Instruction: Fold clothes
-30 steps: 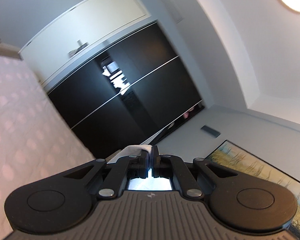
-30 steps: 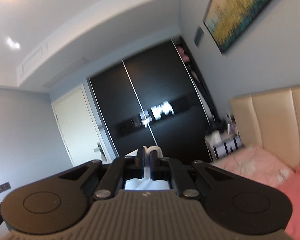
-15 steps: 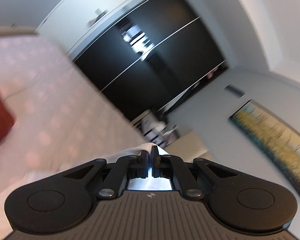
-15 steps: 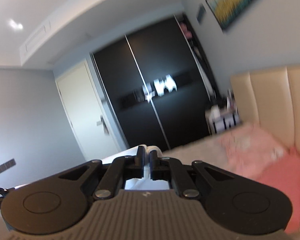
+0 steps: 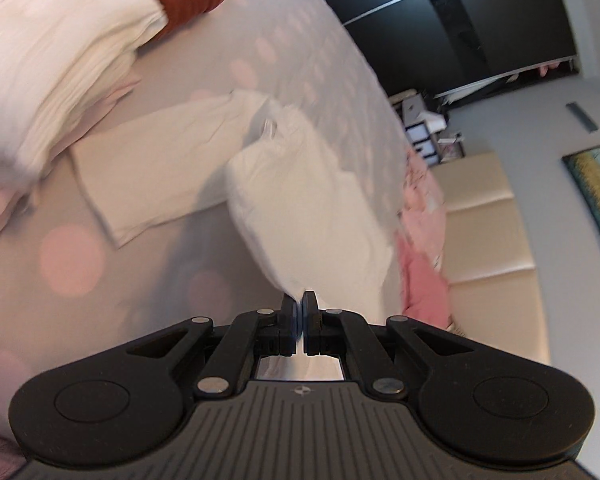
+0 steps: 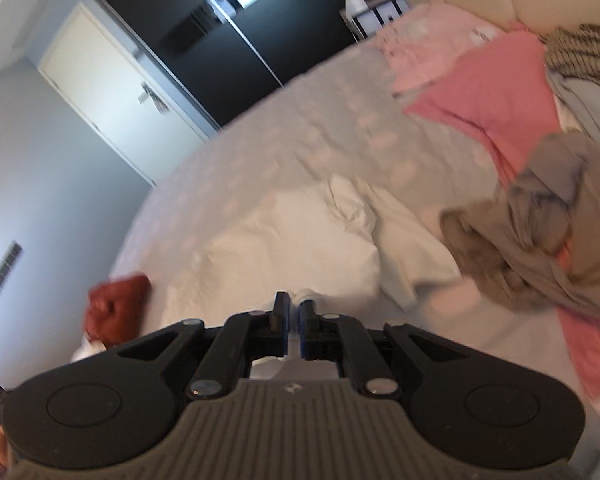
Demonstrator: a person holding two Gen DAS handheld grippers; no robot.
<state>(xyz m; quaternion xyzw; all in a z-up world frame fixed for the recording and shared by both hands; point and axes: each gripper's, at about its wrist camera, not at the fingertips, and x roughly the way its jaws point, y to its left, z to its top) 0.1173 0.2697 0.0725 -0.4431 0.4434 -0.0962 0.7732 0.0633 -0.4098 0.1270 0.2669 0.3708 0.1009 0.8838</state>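
White crinkled cotton garment (image 5: 308, 200) stretched ahead of my left hand-held gripper (image 5: 299, 304) and right hand-held gripper (image 6: 294, 304), both clamped on its near edge.

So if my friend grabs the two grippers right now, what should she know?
Left gripper: shut on an edge of the white garment.
Right gripper: shut on white cloth too, likely the same garment.
The garment droops onto the bed, one part lying flat.
Done: a folded pile on the bed.
Left: lay this one down and fold it, then the heap of clothes.
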